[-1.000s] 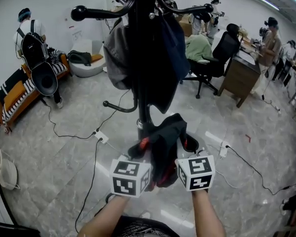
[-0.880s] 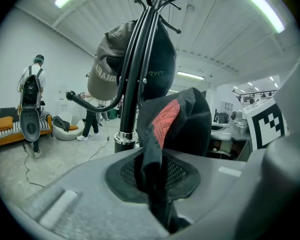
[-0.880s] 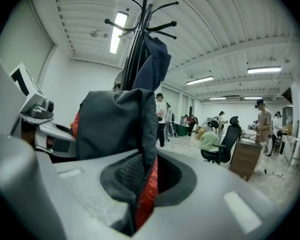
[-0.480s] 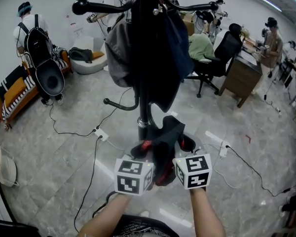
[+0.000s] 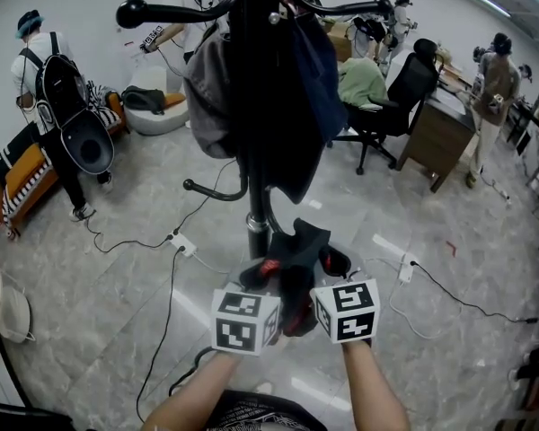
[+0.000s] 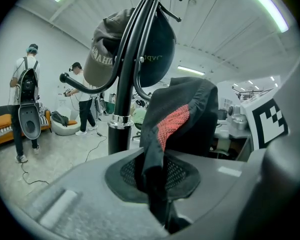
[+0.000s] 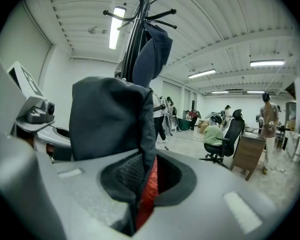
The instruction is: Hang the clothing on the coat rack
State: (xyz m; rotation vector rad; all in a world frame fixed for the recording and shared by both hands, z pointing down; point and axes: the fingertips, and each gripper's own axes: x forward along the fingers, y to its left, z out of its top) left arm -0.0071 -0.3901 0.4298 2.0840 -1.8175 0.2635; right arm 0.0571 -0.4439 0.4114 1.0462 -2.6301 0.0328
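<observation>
A black garment with red mesh lining (image 5: 294,263) hangs bunched between my two grippers, just in front of the black coat rack pole (image 5: 256,133). My left gripper (image 5: 262,281) is shut on the garment (image 6: 177,119), the cloth pinched between its jaws. My right gripper (image 5: 322,277) is likewise shut on the same garment (image 7: 110,119), red lining showing in the jaws. The rack (image 6: 121,94) carries a grey cap (image 5: 211,97) and a dark blue garment (image 5: 314,70) near its top. A lower hook (image 5: 207,191) sticks out to the left, bare.
Cables and power strips (image 5: 181,245) run across the grey tiled floor. A person with a backpack (image 5: 58,88) stands at left by a striped bench (image 5: 22,173). An office chair (image 5: 391,106), a wooden desk (image 5: 440,137) and more people are at the back right.
Both grippers with the black garment have shifted slightly toward the rack pole. The person with the backpack has stepped to the left.
</observation>
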